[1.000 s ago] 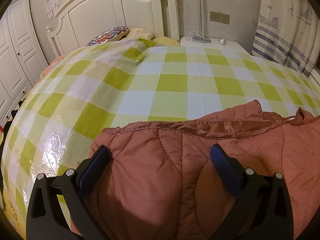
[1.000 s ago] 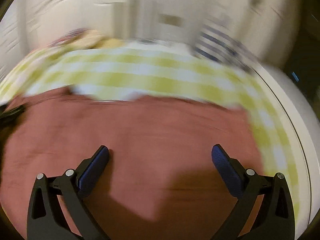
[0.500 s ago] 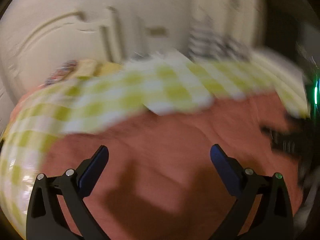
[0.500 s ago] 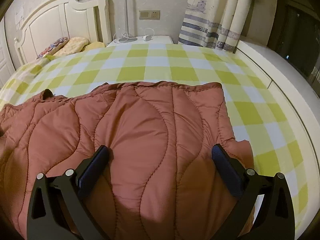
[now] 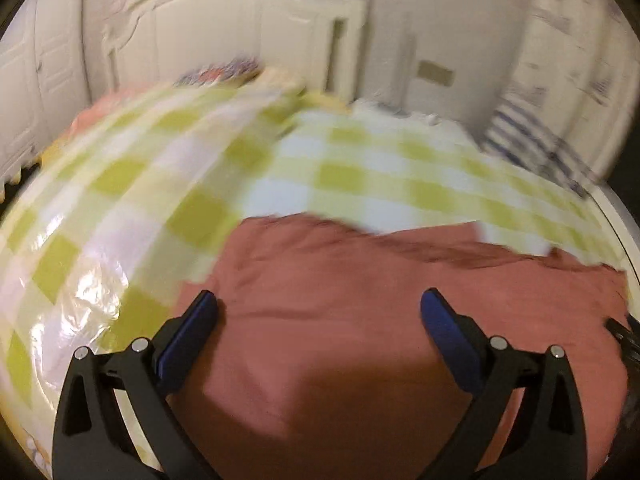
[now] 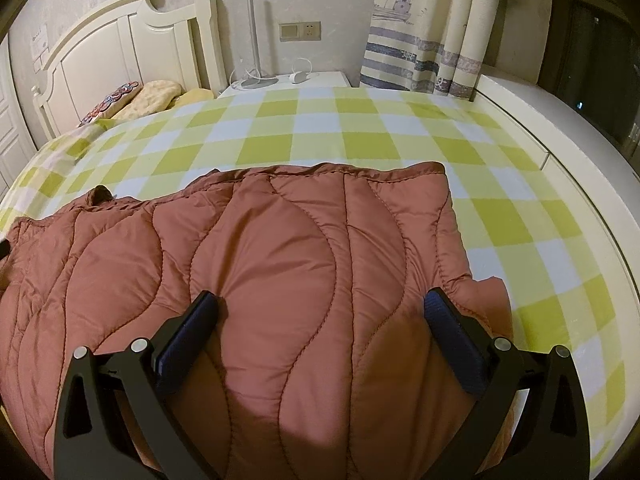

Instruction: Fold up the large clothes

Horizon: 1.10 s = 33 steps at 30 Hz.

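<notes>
Bedding comes first: a green-and-white checked sheet [image 6: 360, 136] covers the whole bed, with a cream headboard [image 6: 112, 52] and pillows [image 6: 148, 98] at its far end. Spread flat across the near part of the sheet lies the rust-red quilted jacket [image 6: 280, 264], its far hem straight, its right edge just short of the bed's side. The right gripper [image 6: 320, 312] hangs over the jacket, its 2 blue-padded fingers spread wide and empty. The left gripper [image 5: 318, 312], seen in a blurred view, is likewise spread apart above the red fabric.
</notes>
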Motion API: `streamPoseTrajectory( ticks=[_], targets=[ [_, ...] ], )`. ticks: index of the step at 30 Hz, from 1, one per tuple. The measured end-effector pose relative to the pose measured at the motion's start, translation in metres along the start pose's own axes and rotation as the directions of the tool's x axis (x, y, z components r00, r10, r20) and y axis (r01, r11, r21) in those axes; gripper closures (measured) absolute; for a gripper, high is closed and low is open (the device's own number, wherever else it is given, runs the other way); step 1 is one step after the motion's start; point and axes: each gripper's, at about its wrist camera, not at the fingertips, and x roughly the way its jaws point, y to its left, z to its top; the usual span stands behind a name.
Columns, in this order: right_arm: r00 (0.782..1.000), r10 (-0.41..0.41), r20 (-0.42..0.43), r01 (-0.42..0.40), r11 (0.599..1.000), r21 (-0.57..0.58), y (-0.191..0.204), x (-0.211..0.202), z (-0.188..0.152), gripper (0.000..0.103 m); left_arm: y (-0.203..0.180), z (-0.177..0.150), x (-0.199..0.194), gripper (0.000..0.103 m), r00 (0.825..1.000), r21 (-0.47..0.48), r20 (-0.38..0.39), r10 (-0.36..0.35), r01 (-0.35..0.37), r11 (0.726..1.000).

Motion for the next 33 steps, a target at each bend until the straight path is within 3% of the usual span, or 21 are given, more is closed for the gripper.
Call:
streamPoseTrajectory(
  ticks=[1,2,5,7,9,11,13,15,18,22,26,30,33],
  targets=[
    [1.0,0.01,0.005,-0.01,1.0,0.002,0.0,-0.001,0.0,0.004,0.011,0.001,0.009,0.002,0.998,-0.041,-0.047,-0.043,0.041,0.998],
    [1.0,0.016,0.01,-0.016,1.0,0.003,0.0,-0.002,-0.001,0.004,0.012,0.001,0.009,0.002,0.998,-0.048,-0.043,-0.052,0.05,0.998],
    [0.994,0.096,0.042,-0.097,0.995,0.018,-0.006,-0.013,-0.003,0.004,-0.005,-0.001,0.009,0.002,0.999,0.047,-0.025,0.026,-0.024,0.999],
    [0.972,0.201,0.122,-0.211,0.974,0.077,-0.021,-0.04,-0.01,0.005,-0.009,-0.001,0.011,0.002,0.998,0.081,-0.024,0.052,-0.05,0.995],
    [0.939,0.258,0.226,-0.291,0.948,0.127,-0.041,-0.071,-0.026,0.005,-0.004,0.001,0.01,0.002,0.999,0.058,-0.025,0.031,-0.03,0.998],
    [0.919,0.256,0.299,-0.308,0.941,0.142,-0.059,-0.098,-0.046,0.005,-0.001,0.0,0.01,0.002,1.0,0.033,-0.024,0.013,-0.013,0.999],
    [0.913,0.21,0.351,-0.284,0.943,0.175,-0.082,-0.12,-0.072,0.005,-0.001,-0.001,0.008,0.002,1.0,0.031,-0.02,0.012,-0.012,0.999],
    [0.91,0.219,0.352,-0.313,0.919,0.238,-0.106,-0.129,-0.1,0.005,-0.004,0.0,0.009,0.002,1.0,0.035,-0.017,0.018,-0.018,0.999],
    [0.898,0.296,0.326,-0.402,0.853,0.333,-0.132,-0.13,-0.146,0.01,-0.003,-0.001,0.008,0.002,1.0,0.03,-0.014,0.016,-0.016,0.999],
    [0.881,0.369,0.294,-0.463,0.798,0.385,-0.137,-0.117,-0.176,0.019,-0.004,-0.001,0.008,0.002,1.0,0.032,-0.013,0.025,-0.024,0.999],
    [0.852,0.438,0.285,-0.518,0.782,0.346,-0.116,-0.103,-0.174,0.023,-0.003,-0.002,0.007,0.002,1.0,0.028,-0.011,0.028,-0.028,0.999],
    [0.876,0.398,0.273,-0.473,0.819,0.325,-0.098,-0.105,-0.169,0.023,-0.003,-0.002,0.007,0.002,0.999,0.027,-0.014,0.031,-0.031,0.999],
    [0.883,0.388,0.263,-0.462,0.818,0.344,-0.098,-0.116,-0.179,0.024,-0.002,-0.001,0.007,0.002,0.999,0.027,-0.013,0.03,-0.03,0.999]
  ],
)
